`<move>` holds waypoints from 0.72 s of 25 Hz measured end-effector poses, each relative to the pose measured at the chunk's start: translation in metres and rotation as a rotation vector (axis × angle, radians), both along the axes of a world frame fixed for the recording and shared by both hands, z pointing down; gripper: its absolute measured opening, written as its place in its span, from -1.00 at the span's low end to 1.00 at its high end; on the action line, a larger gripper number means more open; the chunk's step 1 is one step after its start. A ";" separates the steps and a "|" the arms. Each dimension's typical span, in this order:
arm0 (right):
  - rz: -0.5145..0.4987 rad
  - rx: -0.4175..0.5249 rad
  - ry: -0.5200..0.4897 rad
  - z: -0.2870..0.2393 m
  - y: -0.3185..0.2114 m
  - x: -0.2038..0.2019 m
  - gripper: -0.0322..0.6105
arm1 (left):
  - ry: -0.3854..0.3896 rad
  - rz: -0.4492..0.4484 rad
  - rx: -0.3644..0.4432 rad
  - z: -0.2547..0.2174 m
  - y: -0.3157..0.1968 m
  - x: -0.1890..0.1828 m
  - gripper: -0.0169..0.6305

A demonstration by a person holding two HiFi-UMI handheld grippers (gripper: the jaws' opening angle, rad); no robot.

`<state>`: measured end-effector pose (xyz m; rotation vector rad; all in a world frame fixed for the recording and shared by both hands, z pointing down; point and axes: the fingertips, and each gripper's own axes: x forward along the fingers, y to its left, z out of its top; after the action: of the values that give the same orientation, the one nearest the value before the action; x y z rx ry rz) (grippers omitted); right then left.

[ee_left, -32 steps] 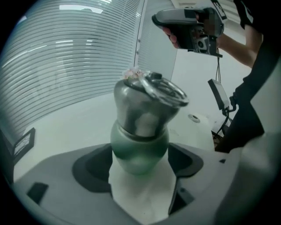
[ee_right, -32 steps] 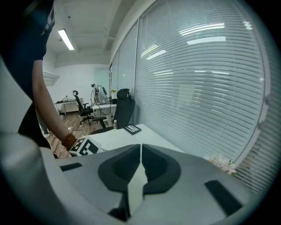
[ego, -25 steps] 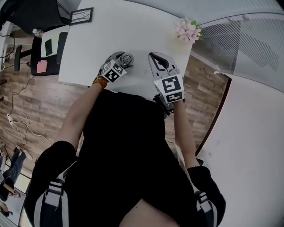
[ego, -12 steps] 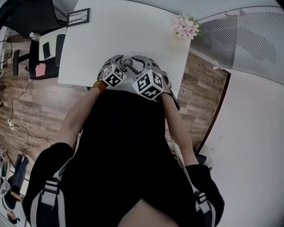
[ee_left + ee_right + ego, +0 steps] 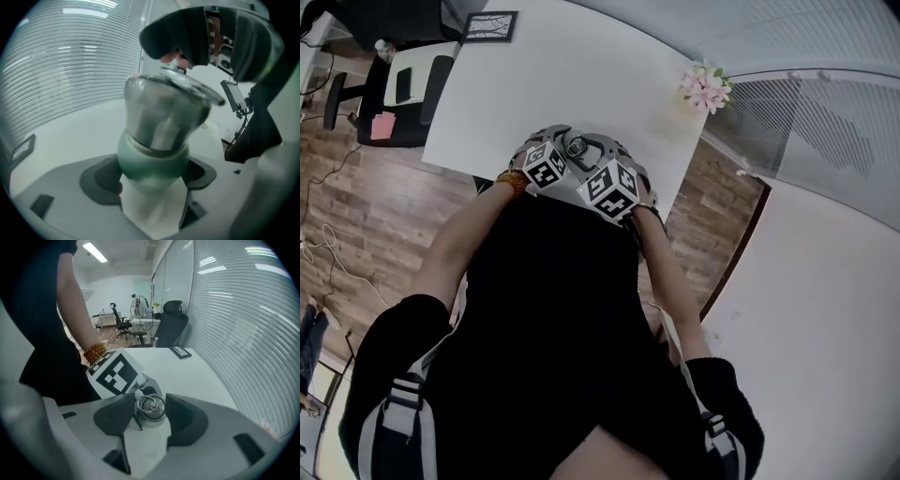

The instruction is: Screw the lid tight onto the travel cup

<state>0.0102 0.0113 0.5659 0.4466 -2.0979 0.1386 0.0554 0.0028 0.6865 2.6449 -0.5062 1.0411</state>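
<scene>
Green, at the very front of the left gripper view: the lower band (image 5: pixel 150 161) of the travel cup (image 5: pixel 161 117). The left gripper (image 5: pixel 151 177) is clamped on this band, one dark pad pressed to each side. Above the band we see the brushed-steel body and, on its mouth, the lid (image 5: pixel 190 84). Whether the lid's thread is engaged squarely we cannot tell.

Over the lid hangs the right gripper (image 5: pixel 151 412), pointing steeply down. Its jaws have just been opening and are spread, with the lid and its small metal ring (image 5: pixel 150 405) between the pads. We see no firm press on either side.

Cup and both tools are at the near edge of the white table (image 5: pixel 581 66). Farther off, a pink flower spray (image 5: pixel 705 80) and a framed picture (image 5: pixel 490 26) lie at the table's far corners. A black office chair (image 5: pixel 171 326) stands beyond them.

Risks, as we judge them:
- **Poor closure of the right jaws:** if they close off-centre, or catch the ring instead of the lid's rim, the turn could slip. It could also tip the lid and cross the thread.
- **Light left grip:** if the hold on the rounded band is too weak, the whole cup would turn with the lid and nothing would tighten.
- **Push on a tilted cup:** a downward push could lever the cup out of the left pads.
</scene>
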 end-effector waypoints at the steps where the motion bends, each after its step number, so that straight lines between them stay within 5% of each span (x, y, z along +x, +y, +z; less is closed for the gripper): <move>1: -0.025 0.007 0.026 0.004 0.001 -0.001 -0.25 | 0.002 -0.002 0.001 0.000 0.000 -0.001 0.23; 7: -0.087 0.054 0.179 0.021 -0.001 0.002 -0.23 | 0.006 0.009 0.004 -0.001 -0.002 0.002 0.23; 18: -0.036 -0.018 0.158 0.024 -0.010 0.002 -0.20 | 0.005 0.022 0.001 -0.001 -0.001 0.001 0.23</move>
<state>0.0125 0.0011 0.5896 0.3958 -1.9473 0.0983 0.0560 0.0020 0.6853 2.6588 -0.4771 1.0408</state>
